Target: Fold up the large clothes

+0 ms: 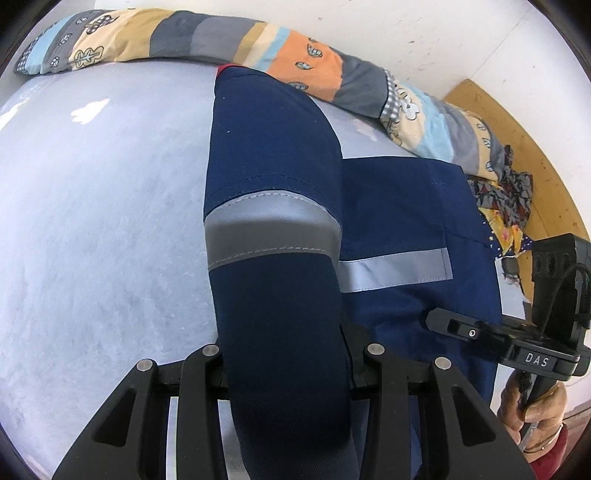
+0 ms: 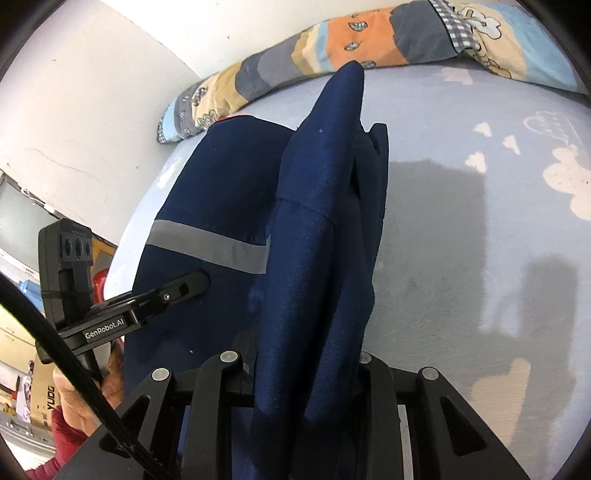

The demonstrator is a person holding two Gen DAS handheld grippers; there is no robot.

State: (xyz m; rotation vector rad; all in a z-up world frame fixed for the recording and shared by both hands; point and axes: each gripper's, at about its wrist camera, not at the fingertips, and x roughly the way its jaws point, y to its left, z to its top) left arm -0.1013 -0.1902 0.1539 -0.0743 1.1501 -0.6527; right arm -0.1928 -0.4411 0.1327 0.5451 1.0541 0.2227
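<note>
A navy work garment with grey reflective bands (image 1: 399, 236) lies on a pale blue bed sheet (image 1: 92, 221). My left gripper (image 1: 288, 354) is shut on a banded sleeve or leg of the garment (image 1: 273, 177), which drapes away from the fingers. My right gripper (image 2: 306, 362) is shut on a navy fold of the same garment (image 2: 325, 221), lifted above the sheet (image 2: 461, 221). The right gripper also shows in the left wrist view (image 1: 436, 319), over the cloth. The left gripper also shows in the right wrist view (image 2: 195, 280), with its tip at the garment body (image 2: 207, 206).
A patchwork quilt roll (image 1: 258, 48) lies along the far edge of the bed against a white wall (image 1: 424, 33). It also shows in the right wrist view (image 2: 332, 44). Patterned clothes (image 1: 506, 199) are heaped at the right by a wooden board (image 1: 535, 155).
</note>
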